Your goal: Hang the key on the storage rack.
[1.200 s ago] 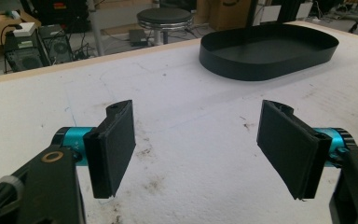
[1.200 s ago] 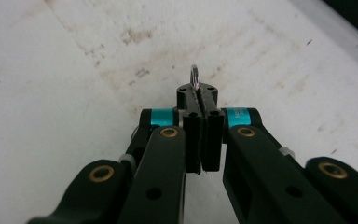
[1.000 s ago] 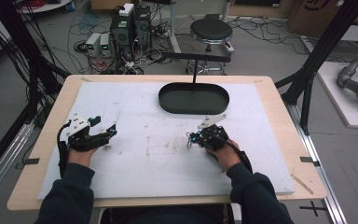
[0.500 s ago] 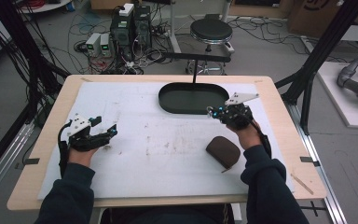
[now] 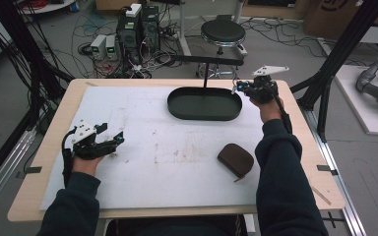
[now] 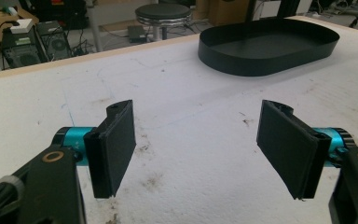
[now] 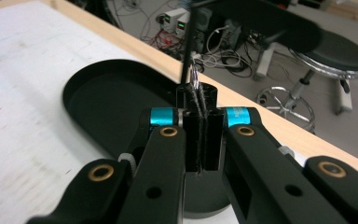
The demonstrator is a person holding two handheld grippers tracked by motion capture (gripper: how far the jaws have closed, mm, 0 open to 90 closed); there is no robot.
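The right gripper (image 5: 236, 87) is hovering at the far right of the table, just above the right end of the shallow black oval metal tray (image 5: 204, 117), with its grey three-cornered plate pointing right. In the right gripper view this gripper (image 7: 196, 93) is keeping its two black jaws pressed together, and a small silvery metal loop (image 7: 195, 73) is poking out from between their tips, pinched there; what kind of thing it is cannot be told at this size. Beneath it the tray (image 7: 74, 88) is lying on the white padded sheet (image 5: 177, 147) that is covering the pale wooden table (image 5: 305, 123), and a thin black upright post (image 7: 186, 46) is standing just beyond the tray's far rim. The left gripper (image 5: 112, 133) is resting low over the near left part of the sheet, well apart from the tray. In the left gripper view its jaws (image 6: 196, 140) are standing wide apart with only stained sheet between them, and the tray (image 6: 261, 65) is sitting far off to the right. A flat brown leather-like pouch (image 5: 235, 160) is lying on the sheet near the right sleeve, on the near right, apart from both grippers. A round black stool (image 5: 222, 32) is standing on the floor beyond the table.
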